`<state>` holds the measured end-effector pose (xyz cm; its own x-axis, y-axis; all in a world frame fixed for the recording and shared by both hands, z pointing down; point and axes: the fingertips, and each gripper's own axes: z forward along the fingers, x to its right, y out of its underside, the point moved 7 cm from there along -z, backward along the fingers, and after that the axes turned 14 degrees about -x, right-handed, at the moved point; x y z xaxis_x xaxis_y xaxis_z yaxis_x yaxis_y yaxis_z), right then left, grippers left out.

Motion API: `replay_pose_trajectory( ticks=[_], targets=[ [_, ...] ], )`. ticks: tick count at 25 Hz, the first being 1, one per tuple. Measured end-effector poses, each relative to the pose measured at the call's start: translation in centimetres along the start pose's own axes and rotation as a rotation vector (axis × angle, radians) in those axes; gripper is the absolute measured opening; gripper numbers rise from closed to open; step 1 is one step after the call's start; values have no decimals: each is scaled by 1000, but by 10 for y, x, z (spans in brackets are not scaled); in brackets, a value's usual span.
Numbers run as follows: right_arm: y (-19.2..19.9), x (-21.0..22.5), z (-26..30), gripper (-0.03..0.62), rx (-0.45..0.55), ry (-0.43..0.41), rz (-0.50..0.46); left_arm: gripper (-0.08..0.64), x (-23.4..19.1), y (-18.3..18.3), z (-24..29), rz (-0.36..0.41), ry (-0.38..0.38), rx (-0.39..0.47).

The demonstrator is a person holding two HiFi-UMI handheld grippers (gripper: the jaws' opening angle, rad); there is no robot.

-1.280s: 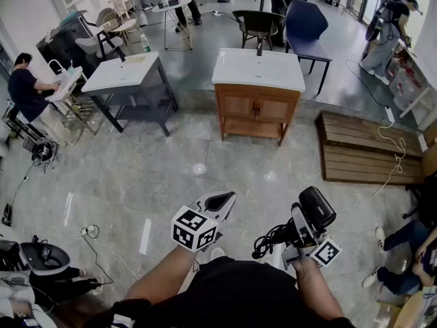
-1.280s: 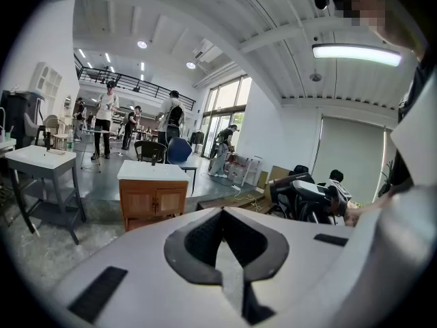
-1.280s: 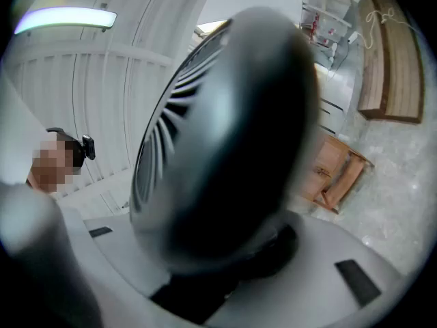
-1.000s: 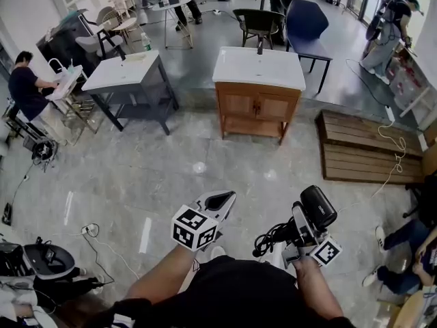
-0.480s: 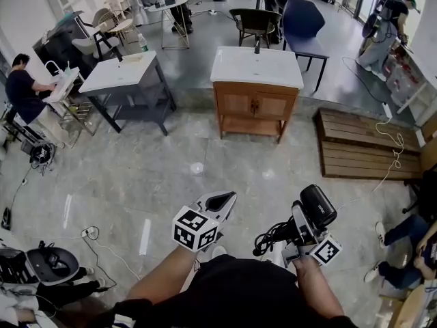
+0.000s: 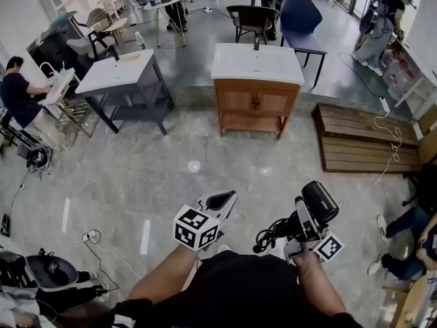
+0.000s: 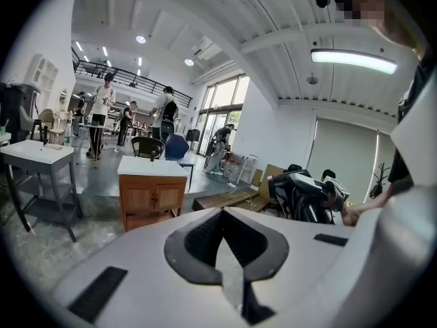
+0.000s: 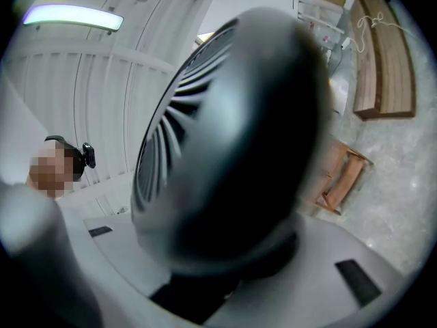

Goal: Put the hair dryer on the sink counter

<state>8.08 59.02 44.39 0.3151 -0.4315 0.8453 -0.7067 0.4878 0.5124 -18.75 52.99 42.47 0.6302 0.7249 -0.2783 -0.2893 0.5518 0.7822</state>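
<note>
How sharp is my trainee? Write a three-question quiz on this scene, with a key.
1. True or false: the left gripper has its jaws shut on nothing.
2. The black hair dryer is held by: A the left gripper; B the right gripper; C neither.
3. Fill in: in the head view, the white-topped wooden sink cabinet stands to the ___ of the white-topped grey-framed sink table.
Key: 1 true; 2 B; 3 right.

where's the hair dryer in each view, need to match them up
Head view: hair dryer at lower right.
Left gripper view: hair dryer right of centre.
Right gripper view: hair dryer fills the middle, close up.
Shared landmark: wooden platform on the floor.
</note>
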Motion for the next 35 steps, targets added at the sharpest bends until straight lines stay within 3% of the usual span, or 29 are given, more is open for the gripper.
replay_pose_trajectory(
  ticks=[9,20,26,31,35],
  targets=[
    [42,-5,24,169,-5,27,35,0,-35,30,-23,-6,10,-47],
    [30,22,57,169,-14,21,85,0,-62,22,-8,-38,-4,-42],
    [-9,57,95,169,-10,1,100,0,-90,-8,23,-72,-6,-64],
    [-59,83,127,169,-3,-30,85,0,-113,-60,56,-50,-30,-48],
    [-97,110,150,169,-46,-7,41,0,-127,-100,88,-42,-50,-32]
  ],
)
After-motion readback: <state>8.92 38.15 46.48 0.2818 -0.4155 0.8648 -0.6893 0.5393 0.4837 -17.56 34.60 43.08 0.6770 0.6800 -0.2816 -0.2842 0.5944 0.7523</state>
